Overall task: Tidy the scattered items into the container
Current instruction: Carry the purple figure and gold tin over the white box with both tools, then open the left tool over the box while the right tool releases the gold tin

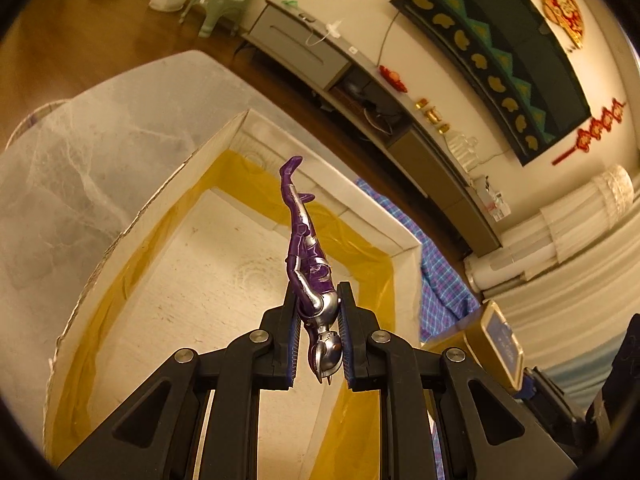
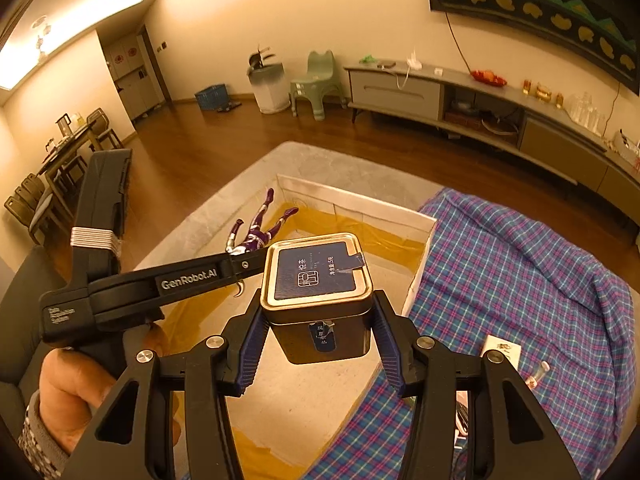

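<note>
My left gripper (image 1: pixel 318 312) is shut on a purple and silver action figure (image 1: pixel 306 240), gripped at the chest and head, with its legs pointing away over the open cardboard box (image 1: pixel 404 240). The right wrist view shows the same figure (image 2: pixel 256 232) held by the left gripper (image 2: pixel 240 262) above the cardboard box (image 2: pixel 352 200). My right gripper (image 2: pixel 318 320) is shut on a square gold tin (image 2: pixel 316 276) with a dark blue label, held over the box's near side. The tin (image 1: pixel 500 344) also shows at the right edge of the left wrist view.
The box has a pale floor with yellow tape along its seams and stands on a grey rug (image 2: pixel 240 184). A blue plaid cloth (image 2: pixel 520 264) lies right of it with a small white card (image 2: pixel 502 350) and a small tube (image 2: pixel 538 374). A long low cabinet (image 2: pixel 480 100) lines the wall.
</note>
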A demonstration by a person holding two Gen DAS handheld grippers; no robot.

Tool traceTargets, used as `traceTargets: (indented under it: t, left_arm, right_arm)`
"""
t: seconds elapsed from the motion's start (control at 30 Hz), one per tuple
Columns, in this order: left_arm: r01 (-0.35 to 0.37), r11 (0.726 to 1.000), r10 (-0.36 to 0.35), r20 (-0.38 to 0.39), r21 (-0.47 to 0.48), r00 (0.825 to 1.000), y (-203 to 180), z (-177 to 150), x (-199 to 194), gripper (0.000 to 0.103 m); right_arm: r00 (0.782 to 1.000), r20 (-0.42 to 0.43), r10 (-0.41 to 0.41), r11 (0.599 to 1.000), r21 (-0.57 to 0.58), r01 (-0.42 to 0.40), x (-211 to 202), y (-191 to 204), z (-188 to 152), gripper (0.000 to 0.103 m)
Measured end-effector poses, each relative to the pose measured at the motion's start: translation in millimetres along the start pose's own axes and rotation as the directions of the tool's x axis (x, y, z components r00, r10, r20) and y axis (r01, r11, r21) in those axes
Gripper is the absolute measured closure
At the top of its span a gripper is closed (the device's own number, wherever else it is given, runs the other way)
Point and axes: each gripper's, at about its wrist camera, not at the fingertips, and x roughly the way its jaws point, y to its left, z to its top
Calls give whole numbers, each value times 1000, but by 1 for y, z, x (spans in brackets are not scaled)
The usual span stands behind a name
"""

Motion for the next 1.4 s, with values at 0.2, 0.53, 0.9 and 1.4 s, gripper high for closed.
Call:
traceTargets:
  t: [0.2, 0.53, 0.9, 1.4]
  left_arm:
    - [-35, 999, 34, -23, -22, 999, 9, 8, 22, 85]
    - [-138, 989, 134, -70, -49, 989, 25, 15, 54, 85]
    - [-175, 978, 163, -108, -114, 981, 47, 17, 63, 61]
    - [-110, 993, 106, -79, -51, 991, 14, 0, 20, 59]
  right_arm:
    - [996, -71, -47, 998, -45, 44, 42, -6, 8, 52]
    - [973, -189, -136, 983, -146, 109, 109, -8, 17, 52]
    - [955, -225, -196, 970, -188, 155, 140, -7, 26, 51]
    - [982, -146, -123, 988, -114, 107, 69, 7, 11, 50]
